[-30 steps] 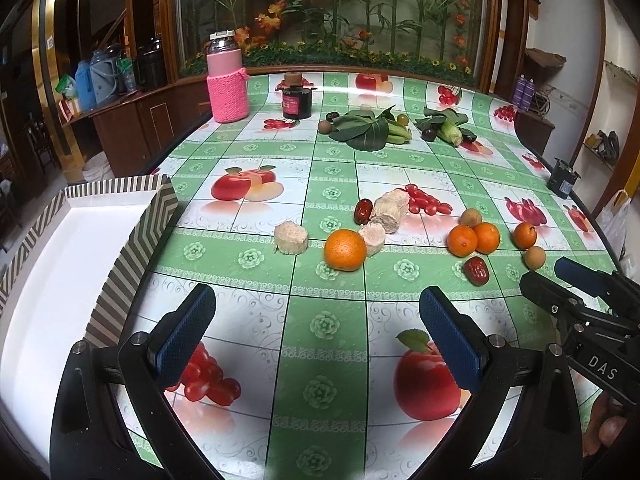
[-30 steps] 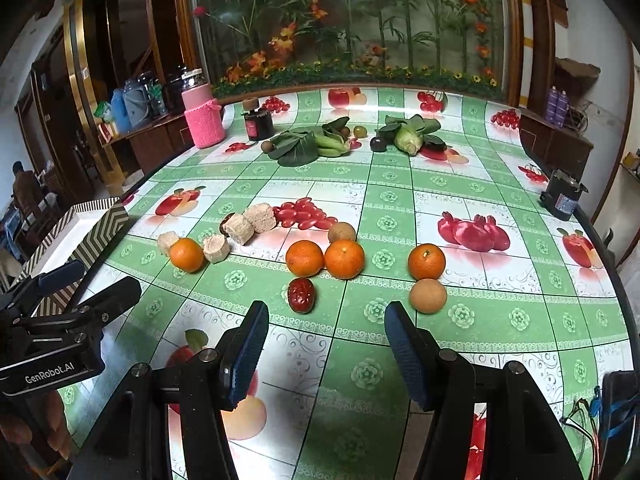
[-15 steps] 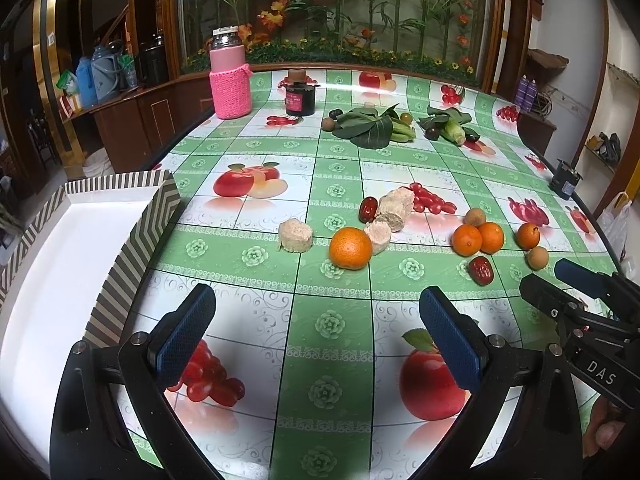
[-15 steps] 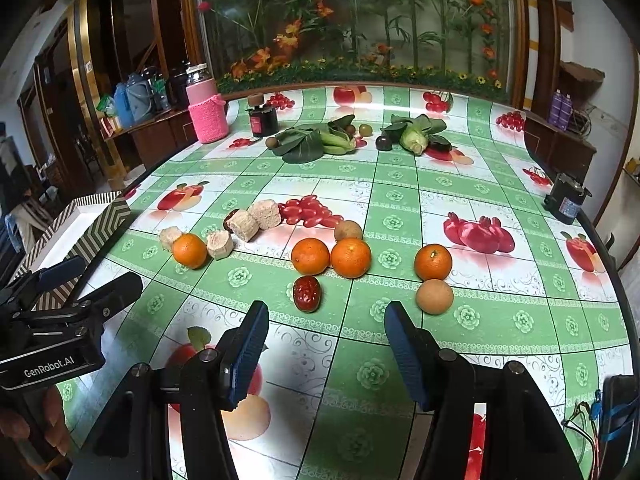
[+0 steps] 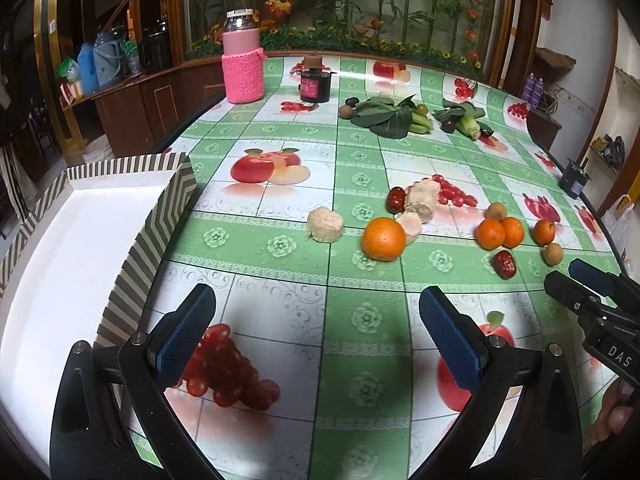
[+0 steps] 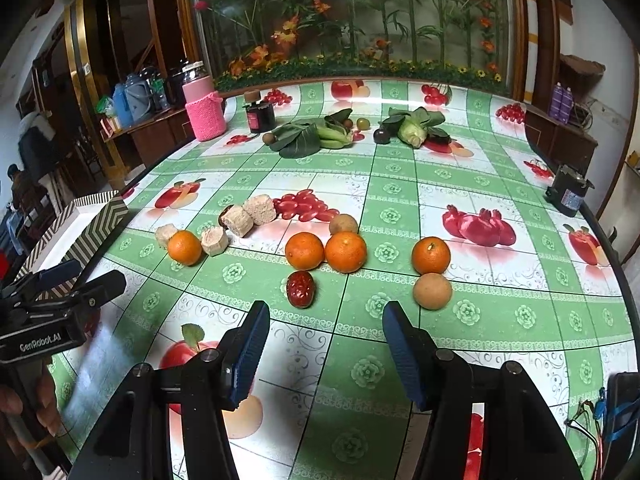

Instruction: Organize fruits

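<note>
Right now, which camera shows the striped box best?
The left wrist view: the striped box fills its left side, so the white inside and two patterned walls are plain. The right wrist view shows only a small corner at the left edge, partly behind the left tongs.

Oranges (image 6: 346, 251) lie mid-table (image 6: 520, 292), box (image 5: 80, 248) at left edge, greens (image 6: 308, 138) behind.

Glass panel (image 6: 360, 20) behind (flowers, bamboo); wooden cabinet (image 5: 132, 108) left.
</note>
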The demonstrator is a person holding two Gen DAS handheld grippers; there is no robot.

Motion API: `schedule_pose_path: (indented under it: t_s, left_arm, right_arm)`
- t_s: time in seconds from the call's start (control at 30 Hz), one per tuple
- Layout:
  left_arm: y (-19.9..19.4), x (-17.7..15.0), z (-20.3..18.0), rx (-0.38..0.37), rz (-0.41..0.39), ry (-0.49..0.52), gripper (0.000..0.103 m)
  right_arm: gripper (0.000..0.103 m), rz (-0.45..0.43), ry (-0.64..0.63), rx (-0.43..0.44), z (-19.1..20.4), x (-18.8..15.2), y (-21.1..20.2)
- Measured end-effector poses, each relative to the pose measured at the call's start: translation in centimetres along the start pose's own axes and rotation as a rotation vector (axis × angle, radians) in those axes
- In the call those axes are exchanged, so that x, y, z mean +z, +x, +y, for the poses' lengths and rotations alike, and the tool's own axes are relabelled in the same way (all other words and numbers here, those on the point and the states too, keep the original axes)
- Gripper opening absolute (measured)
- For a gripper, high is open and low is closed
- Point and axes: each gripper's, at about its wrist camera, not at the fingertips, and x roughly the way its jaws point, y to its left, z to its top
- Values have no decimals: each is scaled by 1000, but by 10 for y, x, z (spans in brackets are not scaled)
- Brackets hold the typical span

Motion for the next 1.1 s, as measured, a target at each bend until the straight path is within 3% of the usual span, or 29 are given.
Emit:
schedule_pose_path:
  t_s: [0.67, 0.87, 1.0, 1.1]
  left_arm:
    - [41, 25, -27, -67, 126, 56, 103]
    - [59, 31, -33, -63, 157, 65, 96]
    - [70, 34, -36, -75, 174, 70, 62]
    - [74, 34, -38, -72, 163, 87, 48]
  right_arm:
    - [39, 122, -51, 75, 4, 9, 53]
    - [32, 117, -70, 60, 5, 14, 59]
    - [28, 108, -97, 38, 7, 14, 61]
    - [24, 103, -98, 32, 6, 15, 61]
